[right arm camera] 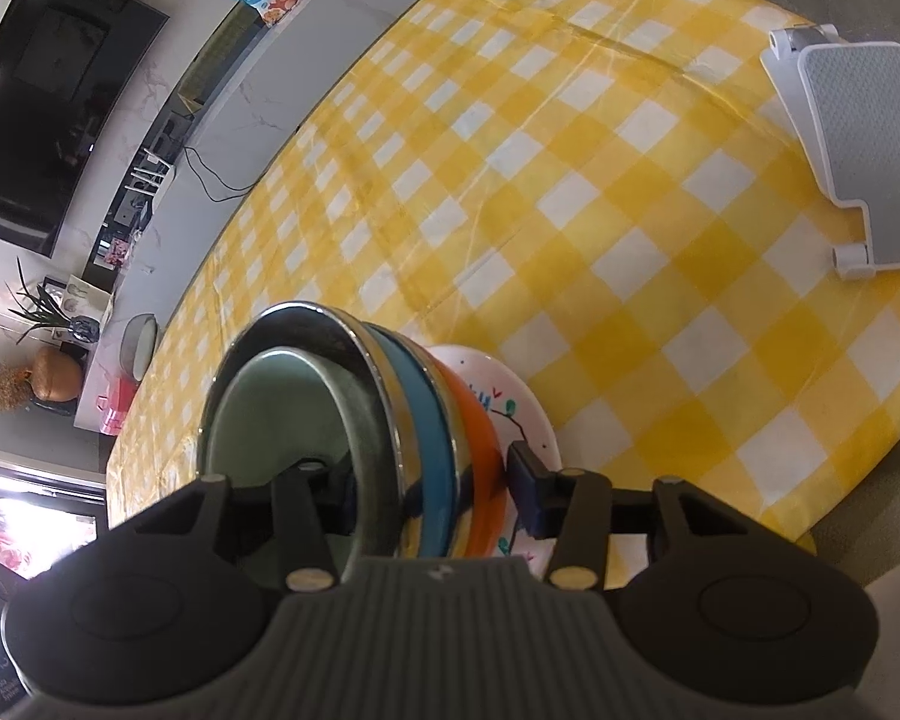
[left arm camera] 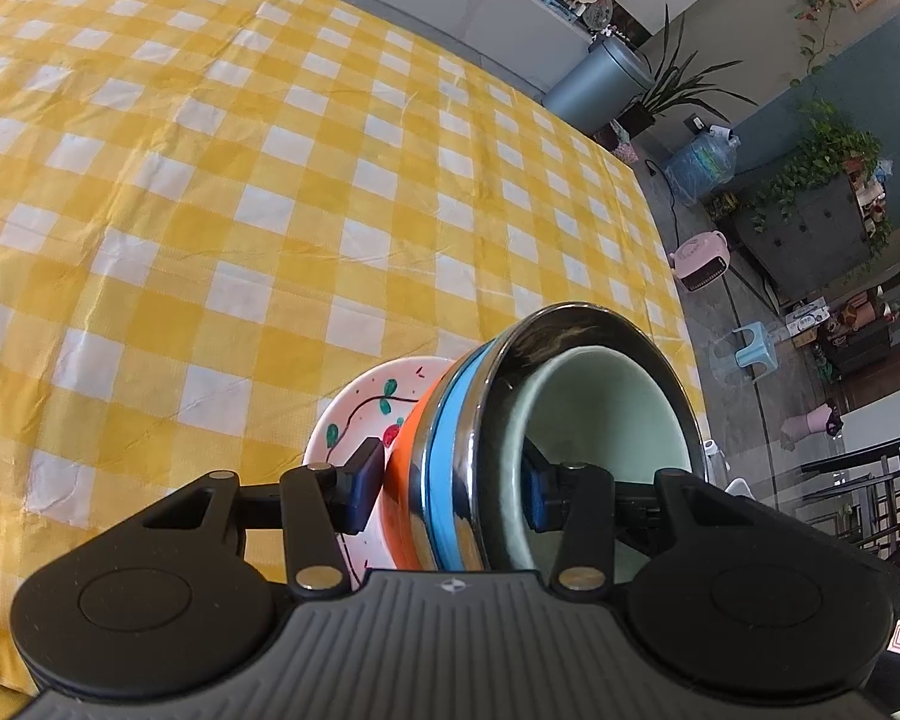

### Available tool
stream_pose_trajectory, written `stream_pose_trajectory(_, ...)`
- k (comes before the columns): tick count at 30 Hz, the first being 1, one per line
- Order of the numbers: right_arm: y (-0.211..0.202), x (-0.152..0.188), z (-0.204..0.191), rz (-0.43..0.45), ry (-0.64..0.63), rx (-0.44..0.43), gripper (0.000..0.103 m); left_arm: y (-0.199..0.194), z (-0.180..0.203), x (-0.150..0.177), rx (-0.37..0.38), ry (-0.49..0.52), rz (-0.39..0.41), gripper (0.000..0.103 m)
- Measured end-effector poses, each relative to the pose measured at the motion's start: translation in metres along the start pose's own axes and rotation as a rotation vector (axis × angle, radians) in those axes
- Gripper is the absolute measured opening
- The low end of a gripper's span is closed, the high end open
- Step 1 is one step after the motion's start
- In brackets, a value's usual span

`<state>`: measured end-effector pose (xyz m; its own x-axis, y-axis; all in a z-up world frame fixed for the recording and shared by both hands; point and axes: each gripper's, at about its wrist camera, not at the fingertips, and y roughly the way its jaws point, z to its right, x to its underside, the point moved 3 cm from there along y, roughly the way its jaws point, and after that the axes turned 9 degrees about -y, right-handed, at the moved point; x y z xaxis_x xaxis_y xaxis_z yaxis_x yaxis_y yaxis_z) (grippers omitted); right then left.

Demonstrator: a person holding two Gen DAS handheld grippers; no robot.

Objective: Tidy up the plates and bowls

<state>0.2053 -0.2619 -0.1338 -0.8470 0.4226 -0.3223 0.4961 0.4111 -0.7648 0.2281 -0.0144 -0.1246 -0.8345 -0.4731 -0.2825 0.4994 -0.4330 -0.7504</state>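
Left gripper [left arm camera: 453, 489]: clamped across a nested stack of bowls [left arm camera: 444, 468], over a painted plate [left arm camera: 366, 414] on the yellow checked tablecloth [left arm camera: 210, 180]. Right gripper [right arm camera: 435, 495]: straddles the same stack; contact of its pads [right arm camera: 525, 495] unclear. Innermost: pale green bowl [left arm camera: 600, 414].

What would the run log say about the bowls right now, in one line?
left gripper: shut on bowl stack | right gripper: astride stack, grip unclear | stack: on floral plate | surface: checked tablecloth
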Motion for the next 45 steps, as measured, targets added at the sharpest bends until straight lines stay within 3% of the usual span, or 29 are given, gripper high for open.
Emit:
stream_pose_trajectory(4,-0.004,-0.001,-0.004,0.015,-0.026,0.02,0.05,-0.006,0.004,-0.001,0.007,0.004,0.028,0.066)
stream_pose_trajectory(10,-0.015,-0.003,-0.009,0.054,-0.068,0.048,0.067,-0.02,0.013,-0.001,-0.017,0.073,0.068,0.069)
stream_pose_trajectory(13,-0.023,-0.003,-0.013,0.073,-0.09,0.027,0.068,-0.034,0.019,-0.003,-0.022,0.106,0.094,0.069)
stream_pose_trajectory(16,-0.038,-0.002,-0.02,0.115,-0.128,0.05,0.068,-0.06,0.032,-0.001,-0.019,0.179,0.152,0.069)
stream_pose_trajectory(22,-0.091,0.009,-0.046,0.271,-0.288,0.096,0.078,-0.128,0.064,0.02,0.003,0.377,0.343,0.069)
stream_pose_trajectory(26,-0.131,0.027,-0.061,0.378,-0.393,0.126,0.082,-0.168,0.076,0.049,0.032,0.478,0.474,0.069)
stream_pose_trajectory(29,-0.161,0.045,-0.07,0.47,-0.49,0.168,0.087,-0.185,0.081,0.07,0.034,0.534,0.518,0.069)
stream_pose_trajectory(37,-0.211,0.1,-0.087,0.632,-0.681,0.216,0.093,-0.206,0.091,0.114,-0.048,0.696,0.625,0.069)
stream_pose_trajectory(41,-0.222,0.125,-0.089,0.675,-0.756,0.227,0.094,-0.207,0.091,0.135,-0.1,0.764,0.681,0.079)
stream_pose_trajectory(45,-0.226,0.142,-0.087,0.718,-0.815,0.259,0.099,-0.201,0.086,0.15,-0.121,0.813,0.683,0.09)
